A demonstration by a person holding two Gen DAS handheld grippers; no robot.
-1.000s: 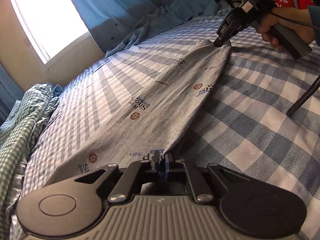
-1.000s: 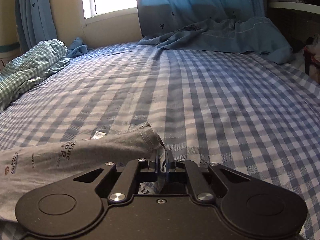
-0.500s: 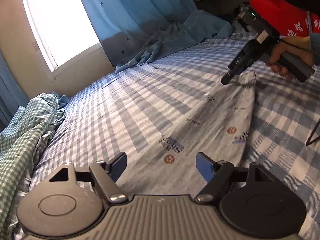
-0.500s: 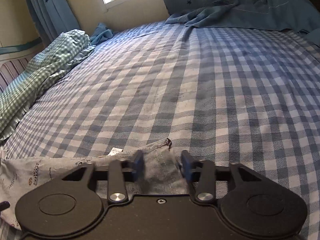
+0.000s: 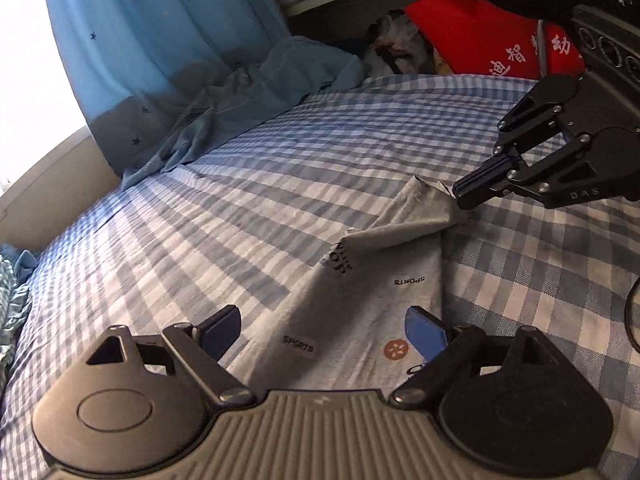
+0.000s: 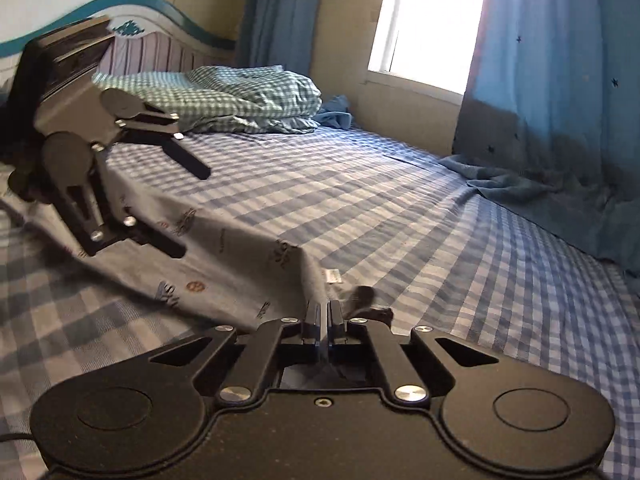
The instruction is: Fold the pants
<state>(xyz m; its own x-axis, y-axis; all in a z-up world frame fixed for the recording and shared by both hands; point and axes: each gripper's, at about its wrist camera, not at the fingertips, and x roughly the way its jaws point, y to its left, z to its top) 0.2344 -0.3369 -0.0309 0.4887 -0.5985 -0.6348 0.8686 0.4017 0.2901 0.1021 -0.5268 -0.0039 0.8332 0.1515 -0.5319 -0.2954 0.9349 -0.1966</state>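
Grey pants [image 5: 372, 300] lie flat on the checked bed [image 5: 248, 200]. Right gripper [image 6: 324, 312] is pinched on the waistband corner, lifting it, probably to fold it over. Left gripper [image 5: 324, 330] hovers above the cloth, jaws opening wide, holding nothing.

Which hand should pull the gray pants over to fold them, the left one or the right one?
The right. The right gripper is already shut on the end of the gray pants and lifting it off the checked bedsheet. The left gripper is opening, its fingers pinching nothing.
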